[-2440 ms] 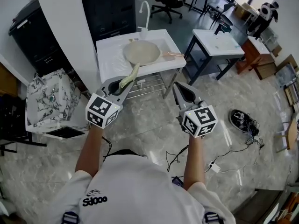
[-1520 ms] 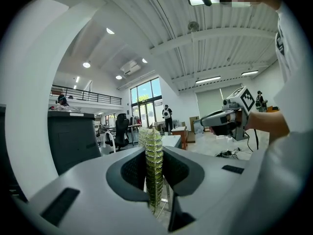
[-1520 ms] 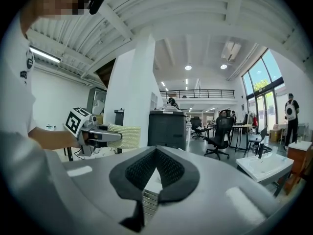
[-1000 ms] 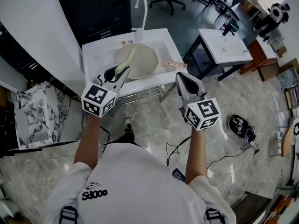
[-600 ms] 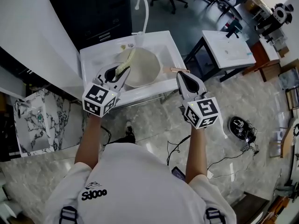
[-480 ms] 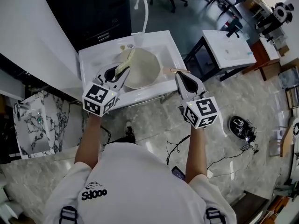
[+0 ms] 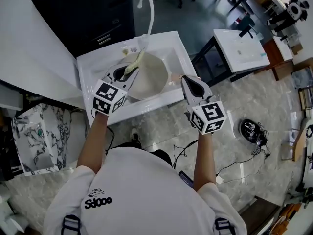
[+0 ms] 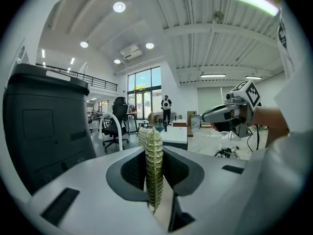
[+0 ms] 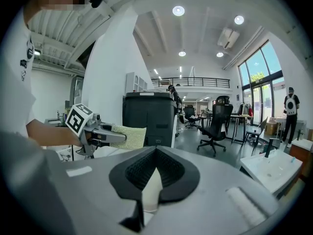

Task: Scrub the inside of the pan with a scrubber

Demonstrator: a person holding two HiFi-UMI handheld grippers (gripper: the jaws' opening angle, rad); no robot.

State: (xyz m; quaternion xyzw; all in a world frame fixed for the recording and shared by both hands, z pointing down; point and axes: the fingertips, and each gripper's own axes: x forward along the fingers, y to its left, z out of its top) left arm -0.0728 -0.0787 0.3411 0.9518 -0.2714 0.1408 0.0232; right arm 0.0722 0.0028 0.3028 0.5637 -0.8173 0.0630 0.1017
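A cream pan (image 7: 149, 77) lies in the white sink (image 7: 100, 65), its handle (image 7: 174, 77) pointing right. My left gripper (image 7: 129, 71) hangs over the pan's left part, shut on a yellow-green scrubber (image 7: 137, 60) that sticks out past its jaws. In the left gripper view the scrubber (image 8: 150, 138) stands edge-on between the jaws of that gripper (image 8: 153, 155). My right gripper (image 7: 185, 79) is shut and holds nothing, with its tip close to the end of the pan's handle. From the right gripper view (image 9: 155, 150) the scrubber (image 9: 128, 137) shows at the left.
A curved white faucet (image 7: 147, 6) rises behind the sink, with a black cabinet (image 7: 88, 13) beyond it. A second white table (image 7: 239, 45) stands to the right. On the marble floor are a shoe (image 7: 252, 131), cables (image 7: 234, 160) and a patterned box (image 7: 34, 136).
The person has walked up to the sink. The left gripper with the scrubber now hangs over the pan, and the right gripper's tip has come close to the pan's handle.
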